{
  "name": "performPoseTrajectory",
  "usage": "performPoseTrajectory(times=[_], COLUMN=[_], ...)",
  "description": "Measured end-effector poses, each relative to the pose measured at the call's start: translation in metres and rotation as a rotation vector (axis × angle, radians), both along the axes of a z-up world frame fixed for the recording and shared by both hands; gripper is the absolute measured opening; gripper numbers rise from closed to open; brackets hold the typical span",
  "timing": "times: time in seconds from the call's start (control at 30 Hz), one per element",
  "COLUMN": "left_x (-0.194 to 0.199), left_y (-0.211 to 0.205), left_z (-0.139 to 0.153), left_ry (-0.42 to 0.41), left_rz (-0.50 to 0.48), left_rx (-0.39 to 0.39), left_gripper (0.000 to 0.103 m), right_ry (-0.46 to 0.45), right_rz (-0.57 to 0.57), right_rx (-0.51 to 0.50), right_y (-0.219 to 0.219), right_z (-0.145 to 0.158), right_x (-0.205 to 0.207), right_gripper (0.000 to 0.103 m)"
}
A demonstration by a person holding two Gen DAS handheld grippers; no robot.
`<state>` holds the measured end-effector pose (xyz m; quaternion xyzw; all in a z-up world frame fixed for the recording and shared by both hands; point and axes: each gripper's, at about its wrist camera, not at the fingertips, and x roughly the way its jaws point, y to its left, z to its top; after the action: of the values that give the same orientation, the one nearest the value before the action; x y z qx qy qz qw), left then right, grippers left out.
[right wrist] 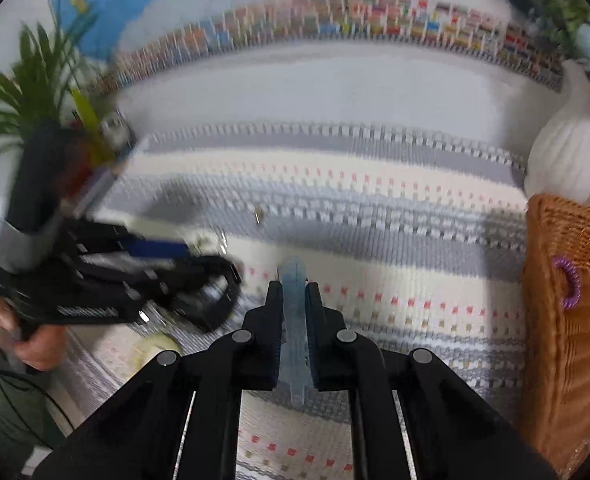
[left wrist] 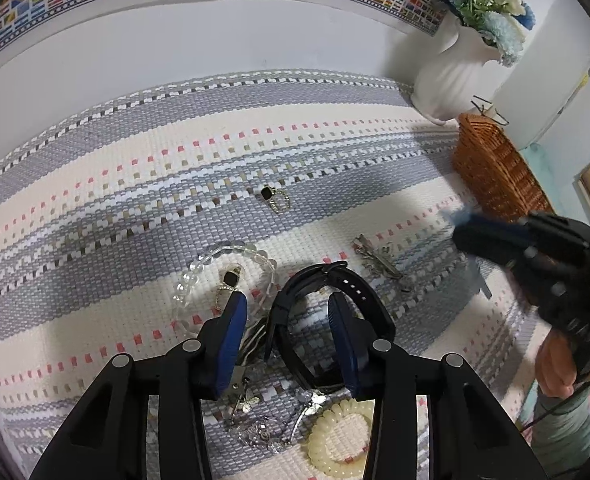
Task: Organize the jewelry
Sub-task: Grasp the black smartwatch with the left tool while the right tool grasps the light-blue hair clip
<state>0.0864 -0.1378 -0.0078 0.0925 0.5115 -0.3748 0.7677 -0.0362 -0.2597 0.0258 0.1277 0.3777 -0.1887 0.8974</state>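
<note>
Jewelry spread over a striped woven mat (left wrist: 135, 152), seen from the left wrist. At far right: one white vase (left wrist: 451, 76) of blue and white flowers, one wicker basket (left wrist: 491, 168) just in front of it. On the mat, counted: one clear bead bracelet (left wrist: 199, 268) near left, ringing one black-stone earring (left wrist: 231, 280); a matching earring (left wrist: 275, 198) alone farther out; one silver hair clip (left wrist: 375, 258) to the right; one black watch (left wrist: 335, 292) in the middle; one cream coil hair tie (left wrist: 341, 436) nearest; a tangle of silver chain with butterfly charms (left wrist: 271, 412) beside it, count unclear. Left gripper (left wrist: 287, 308) spread wide, holding nothing, blue pads either side of the watch strap; contact with the strap cannot be told. Right gripper (left wrist: 495, 236) blurred at right, a pale blue piece at its tip.

From the right wrist, heavily blurred. Right gripper (right wrist: 293, 284) closed tight on one translucent blue hair clip (right wrist: 293, 320), upright between the fingers, above the mat (right wrist: 375, 184). Basket (right wrist: 567, 320) at near right, one purple coil hair tie (right wrist: 569, 282) against its wall; vase (right wrist: 567, 152) behind. Left gripper (right wrist: 199, 276) low at left over the watch (right wrist: 219, 296), too smeared to judge; one green plant (right wrist: 27, 88) far left. Cream hair tie (right wrist: 151, 350) near left.
</note>
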Motion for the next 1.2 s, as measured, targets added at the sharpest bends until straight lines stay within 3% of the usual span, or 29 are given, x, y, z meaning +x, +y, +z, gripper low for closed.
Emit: performPoseTrajectory(times=[0.17,0.23,0.4,0.5,0.57,0.73,1.2], left_x=[-0.006,-0.009,-0.011,-0.009,-0.009,-0.008,-0.018], left_y=[0.000,-0.004,-0.015,-0.018,-0.018,-0.016,-0.007], left_z=[0.005,0.006,0.003,-0.001,-0.001,0.000,0.029], left_ry=[-0.030,-0.048,-0.052,-0.050,-0.062,-0.070,-0.127], left_rz=[-0.011,-0.021,-0.033,-0.034,-0.024,-0.019,0.024], left_rx=[0.006,0.014,0.060,0.055,0.061,0.051,-0.004], left_gripper=[0.043,0.035,0.032,0.031,0.019,0.013,0.012], right_ry=[-0.073,-0.074,0.016,0.020,-0.006,-0.041,-0.078], right_rz=[-0.041,-0.051,-0.068,-0.071,-0.075,-0.073,-0.073], right_rx=[-0.008,0.009,0.096,0.116,0.103,0.108,0.087], right_y=[-0.003,-0.007,-0.025,-0.031,-0.031,-0.031,-0.016], right_z=[0.014,0.012,-0.008,-0.016,-0.016,-0.010,0.013], right_x=[-0.010,-0.012,-0.010,-0.011,-0.014,-0.018,-0.038], right_gripper=[0.012,0.012,0.012,0.012,0.012,0.012,0.012])
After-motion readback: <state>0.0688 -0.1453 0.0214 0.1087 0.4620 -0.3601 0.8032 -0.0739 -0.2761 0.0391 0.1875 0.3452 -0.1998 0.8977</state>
